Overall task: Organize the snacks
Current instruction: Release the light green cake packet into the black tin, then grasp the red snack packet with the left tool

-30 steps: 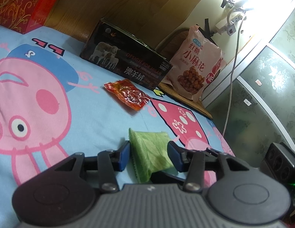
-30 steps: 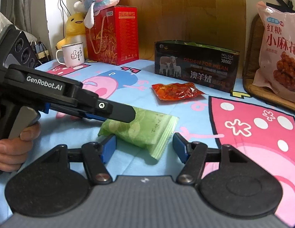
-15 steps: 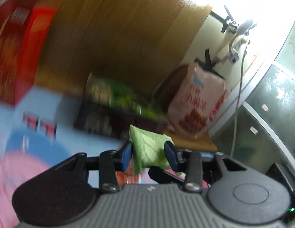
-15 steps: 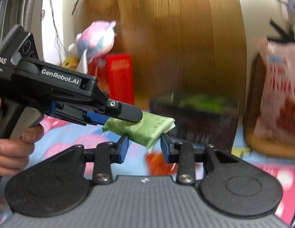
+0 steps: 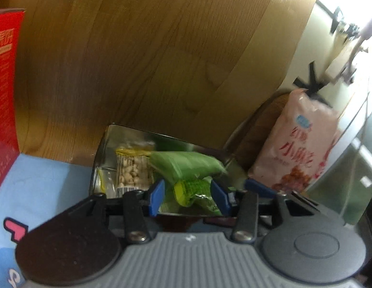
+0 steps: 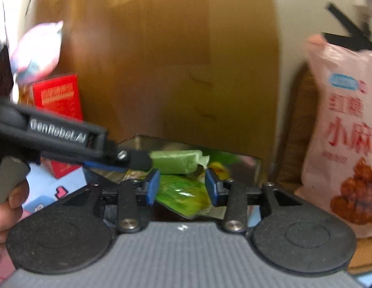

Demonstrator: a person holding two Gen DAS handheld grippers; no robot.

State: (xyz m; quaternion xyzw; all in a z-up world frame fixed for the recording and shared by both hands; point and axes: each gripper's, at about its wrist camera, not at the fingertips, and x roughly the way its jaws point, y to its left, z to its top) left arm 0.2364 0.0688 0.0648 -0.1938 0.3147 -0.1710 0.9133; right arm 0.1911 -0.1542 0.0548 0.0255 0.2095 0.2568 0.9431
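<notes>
Both tools, the left tool [image 5: 188, 198] and right tool [image 6: 182, 187], are opening and letting the light, soft, crinkly green packet [image 5: 186, 166] settle into the box [image 5: 109, 144]; its sealed ends are offering the best hold.

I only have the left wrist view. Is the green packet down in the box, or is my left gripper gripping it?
Observer: Down. From the right wrist, the green packet lies just beyond the tip of the left gripper, atop other packets in the box; its jaws are opening, nothing pinched.
Operator: And the right gripper?
Observer: The right gripper hovers at the box's near edge, jaws opening, empty.
Operator: Anything beside the red box?
Observer: A blurred plush toy above it.
</notes>
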